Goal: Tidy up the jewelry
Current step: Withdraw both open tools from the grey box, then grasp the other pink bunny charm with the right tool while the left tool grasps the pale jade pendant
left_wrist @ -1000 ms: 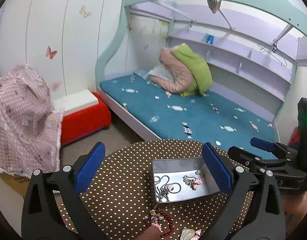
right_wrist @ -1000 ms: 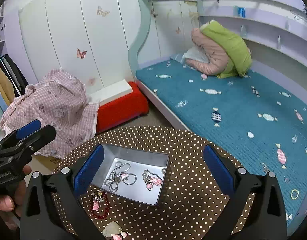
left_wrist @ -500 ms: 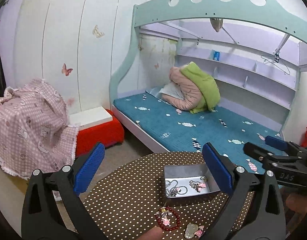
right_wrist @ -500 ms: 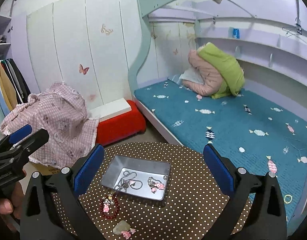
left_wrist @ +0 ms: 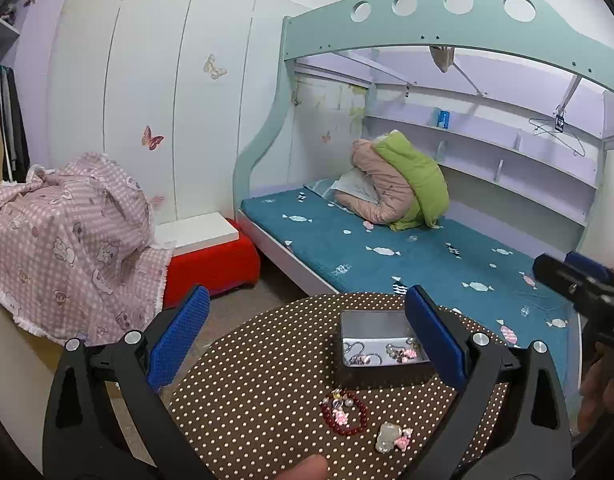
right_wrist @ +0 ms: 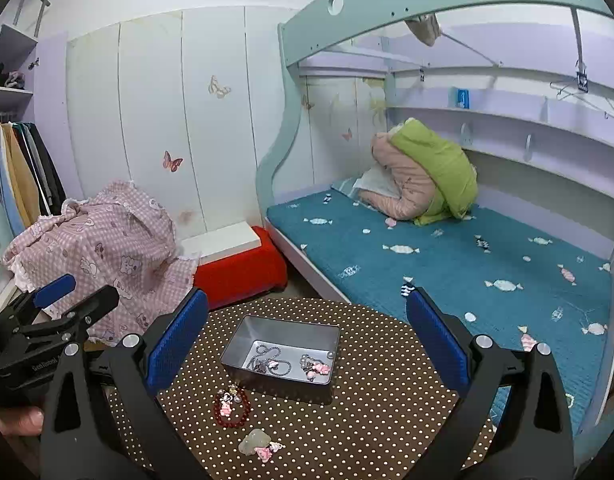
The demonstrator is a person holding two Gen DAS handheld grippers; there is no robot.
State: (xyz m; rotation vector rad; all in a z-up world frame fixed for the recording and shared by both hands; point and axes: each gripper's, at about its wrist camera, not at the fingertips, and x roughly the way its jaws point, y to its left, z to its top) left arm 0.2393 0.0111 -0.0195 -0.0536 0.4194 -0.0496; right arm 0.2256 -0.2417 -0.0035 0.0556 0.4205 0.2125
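A silver metal tin (left_wrist: pixel 377 326) (right_wrist: pixel 285 330) sits on a round brown polka-dot table (left_wrist: pixel 259 392) (right_wrist: pixel 367 420). It holds a grey chain necklace (right_wrist: pixel 267 360) and a pink-charm piece (right_wrist: pixel 317 367). In front of the tin lie a dark red bead bracelet (left_wrist: pixel 344 414) (right_wrist: pixel 231 404) and a pale stone pendant with pink charm (left_wrist: pixel 391 437) (right_wrist: pixel 258 445). My left gripper (left_wrist: pixel 307 336) is open and empty, held well above the table. My right gripper (right_wrist: pixel 307 338) is open and empty too, also high. Each shows at the other view's edge.
A teal bunk bed (right_wrist: pixel 447 264) with a pink and green bundle stands behind the table. A red stool with a white top (left_wrist: pixel 211 252) and a pink checked cloth heap (left_wrist: pixel 63 240) are at the left. Clothes hang at the far left.
Both grippers have pulled up and back from the table, so the tin and jewelry look smaller and lower. Both stay open. The jewelry has not moved.
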